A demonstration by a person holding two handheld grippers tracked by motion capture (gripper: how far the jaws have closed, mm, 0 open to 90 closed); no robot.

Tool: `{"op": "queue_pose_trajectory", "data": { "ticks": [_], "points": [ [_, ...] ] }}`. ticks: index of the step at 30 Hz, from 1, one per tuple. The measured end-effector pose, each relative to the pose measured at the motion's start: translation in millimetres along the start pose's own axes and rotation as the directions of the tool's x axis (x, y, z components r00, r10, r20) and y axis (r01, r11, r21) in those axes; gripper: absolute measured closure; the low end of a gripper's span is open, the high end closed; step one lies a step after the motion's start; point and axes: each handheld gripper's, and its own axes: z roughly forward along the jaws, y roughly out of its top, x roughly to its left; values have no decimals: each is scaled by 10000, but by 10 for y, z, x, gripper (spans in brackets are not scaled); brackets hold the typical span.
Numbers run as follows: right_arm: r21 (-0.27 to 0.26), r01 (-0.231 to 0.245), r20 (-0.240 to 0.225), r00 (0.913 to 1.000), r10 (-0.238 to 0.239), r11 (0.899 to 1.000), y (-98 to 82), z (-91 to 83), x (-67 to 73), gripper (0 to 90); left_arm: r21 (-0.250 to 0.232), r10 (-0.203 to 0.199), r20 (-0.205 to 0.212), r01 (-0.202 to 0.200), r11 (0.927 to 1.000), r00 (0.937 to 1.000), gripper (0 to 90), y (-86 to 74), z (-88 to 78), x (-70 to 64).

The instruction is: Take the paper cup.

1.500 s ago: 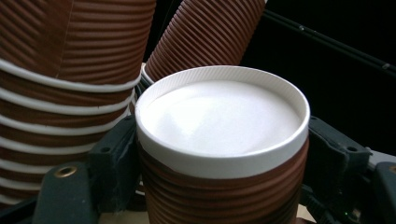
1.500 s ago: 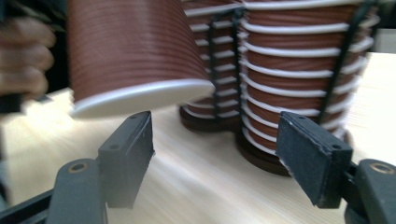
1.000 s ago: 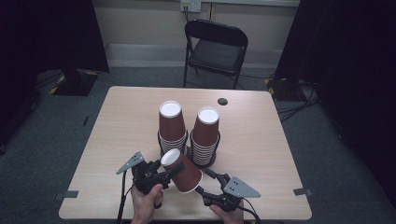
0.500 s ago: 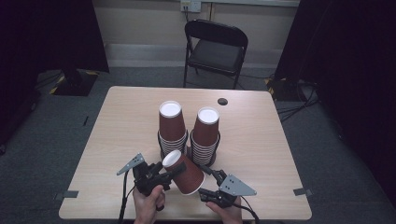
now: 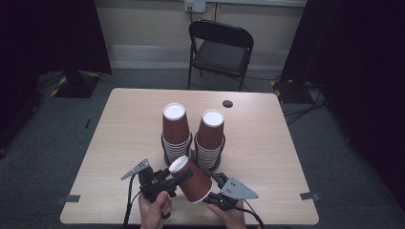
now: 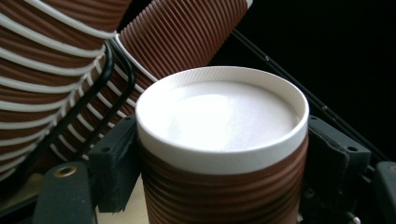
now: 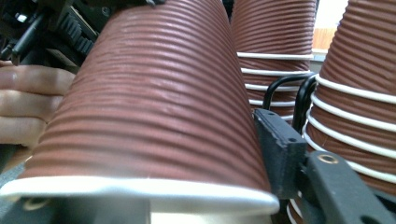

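Observation:
A brown ribbed paper cup (image 5: pixel 191 180) lies tilted above the near edge of the table (image 5: pixel 124 129), its white base pointing up and left. My left gripper (image 5: pixel 166 182) is shut on the base end; in the left gripper view the cup's base (image 6: pixel 219 116) sits between the two pads (image 6: pixel 114 163). My right gripper (image 5: pixel 215 190) is shut on the same cup near its rim (image 7: pixel 140 189), with one pad (image 7: pixel 280 154) against the wall and the other hidden. Two tall stacks of upside-down cups (image 5: pixel 175 131) (image 5: pixel 210 136) stand just behind, in black wire holders (image 7: pixel 285 88).
A small dark round object (image 5: pixel 228 103) lies near the table's far edge. A black folding chair (image 5: pixel 220 45) stands beyond the table. The stacks are very close to the held cup. Bare wood stretches to the left and right of the stacks.
The held cup has shifted slightly toward the near edge, and the right gripper has edged a little left. Both stacks stand as before.

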Motion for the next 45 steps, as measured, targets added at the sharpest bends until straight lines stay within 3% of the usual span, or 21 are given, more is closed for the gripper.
{"op": "queue_pose_trajectory", "data": {
  "ticks": [1,6,15,20,24,30,31,34,35,36,38,40,41,42,43,44,45],
  "points": [
    [-23,42,18,10000,-42,10000,-1,1,6,559,-96,-178,33,178,9998,9998,218,-11,8,5],
    [36,363,284,9989,-364,9993,-18,6,27,647,57,-156,34,156,9999,9999,214,-13,-8,68],
    [78,282,652,9975,-287,9996,-51,8,7,822,133,-74,-214,77,9999,9997,188,5,-13,117],
    [105,206,557,9982,-212,9997,-49,16,10,842,226,359,-339,-352,9991,9988,158,42,2,117],
    [167,181,578,9981,-190,9997,-36,9,-7,852,227,783,-655,-770,9968,9948,150,73,-1,111],
    [356,121,551,9984,-140,9993,-33,12,-5,858,3,1681,-1348,-1696,9855,9765,159,116,-49,80],
    [405,116,548,9984,-138,9991,-37,14,-5,859,-47,1692,-1357,-1714,9852,9762,160,128,-65,85],
    [559,69,581,9983,-101,9984,-37,7,-6,859,-241,1978,-1679,-2046,9785,9658,152,161,-107,92],
    [615,48,592,9982,-85,9981,-37,3,-10,859,-241,2249,-1768,-2327,9723,9582,152,173,-129,104],
    [615,48,592,9982,-85,9981,-37,3,-10,859,-241,2249,-1768,-2327,9723,9582,152,173,-129,104],
    [799,-41,603,9982,-7,9968,-39,-7,-23,859,-284,2614,-1694,-2698,9625,9503,152,199,-165,122],
    [982,-158,798,9968,79,9950,-40,-19,-42,859,-260,3028,-1763,-3120,9497,9366,151,220,-197,131],
    [1002,-223,781,9968,145,9947,-41,-21,-47,859,-125,3254,-2242,-3366,9416,9186,151,231,-204,135],
    [1002,-223,781,9968,145,9947,-41,-21,-47,859,-125,3254,-2242,-3366,9416,9186,154,231,-204,135],
    [1147,-354,963,9951,243,9928,-39,-31,-60,860,85,3873,-2390,-3969,9178,8904,156,228,-218,157],
    [1213,-361,994,9948,241,9920,-39,-36,-66,859,112,4056,-2472,-4159,9093,8800,157,220,-228,165],
    [1289,-425,1061,9939,289,9907,-37,-45,-68,860,238,4248,-2658,-4346,9003,8654,157,217,-235,171]
  ]
}}
